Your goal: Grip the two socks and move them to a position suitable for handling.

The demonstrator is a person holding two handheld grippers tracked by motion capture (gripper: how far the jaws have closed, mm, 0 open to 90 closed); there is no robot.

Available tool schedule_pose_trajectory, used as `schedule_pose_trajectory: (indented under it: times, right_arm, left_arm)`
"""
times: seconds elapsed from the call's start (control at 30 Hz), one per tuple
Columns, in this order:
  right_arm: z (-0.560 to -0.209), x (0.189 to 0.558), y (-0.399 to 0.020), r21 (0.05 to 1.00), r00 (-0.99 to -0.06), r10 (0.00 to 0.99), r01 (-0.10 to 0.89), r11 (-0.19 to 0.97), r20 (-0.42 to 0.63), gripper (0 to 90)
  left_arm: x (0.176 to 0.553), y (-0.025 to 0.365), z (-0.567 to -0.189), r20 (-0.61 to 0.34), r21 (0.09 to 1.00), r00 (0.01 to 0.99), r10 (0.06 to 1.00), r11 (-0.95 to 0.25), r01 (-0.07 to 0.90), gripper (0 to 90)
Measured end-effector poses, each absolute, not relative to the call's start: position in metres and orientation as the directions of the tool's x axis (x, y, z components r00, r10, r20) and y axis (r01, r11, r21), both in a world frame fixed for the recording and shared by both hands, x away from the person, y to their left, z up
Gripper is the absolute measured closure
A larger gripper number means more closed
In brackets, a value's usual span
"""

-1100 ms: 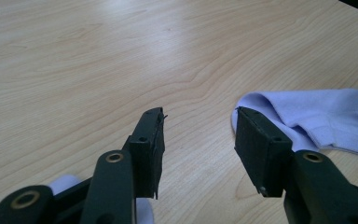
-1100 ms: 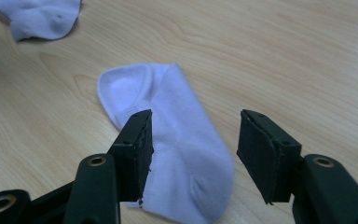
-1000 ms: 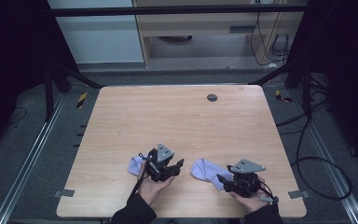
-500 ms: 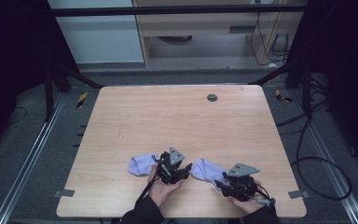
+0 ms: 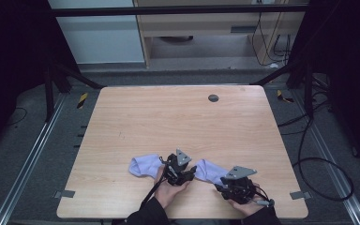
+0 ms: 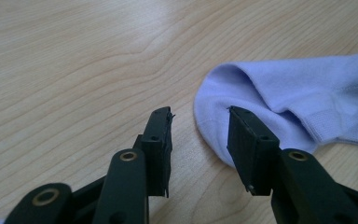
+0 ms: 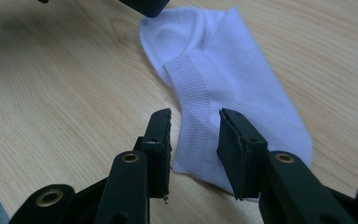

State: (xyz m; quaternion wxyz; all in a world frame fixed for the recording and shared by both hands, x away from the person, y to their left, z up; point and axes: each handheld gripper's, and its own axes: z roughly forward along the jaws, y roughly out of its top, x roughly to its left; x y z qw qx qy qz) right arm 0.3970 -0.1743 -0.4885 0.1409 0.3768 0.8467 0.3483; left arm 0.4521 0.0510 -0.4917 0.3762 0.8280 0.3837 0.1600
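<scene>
High view: second sock [image 5: 143,165] beside left gripper [image 5: 191,171]

No readable text, label, brand, number or sign appears anywhere.

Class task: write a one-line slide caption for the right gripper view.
Right tool, jaws apart and just closing, straddles the ribbed cuff of a pale lilac sock lying flat on the wooden table.

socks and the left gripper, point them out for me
right sock [image 7: 242,79], right gripper view, mid body.
left sock [image 5: 143,165], high view, middle.
left gripper [image 6: 198,128], left gripper view, between its fingertips.
</scene>
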Motion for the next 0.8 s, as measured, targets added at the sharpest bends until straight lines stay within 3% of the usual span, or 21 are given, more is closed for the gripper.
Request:
schedule_pose_trajectory:
  times: [0.4, 0.8]
  right_arm:
    - [-0.4937, 0.3982, -0.1720, 0.666, -0.682, 0.731, 0.554, 0.500, 0.019, 68.8]
    - [-0.4918, 0.4001, -0.1728, 0.668, -0.673, 0.738, 0.569, 0.480, 0.042, 84.0]
  left_arm:
    - [0.4527, 0.0448, -0.4982, -0.026, 0.729, 0.661, 0.750, -0.438, 0.526, 70.2]
    - [0.4527, 0.0424, -0.4995, -0.046, 0.721, 0.667, 0.743, -0.438, 0.537, 84.3]
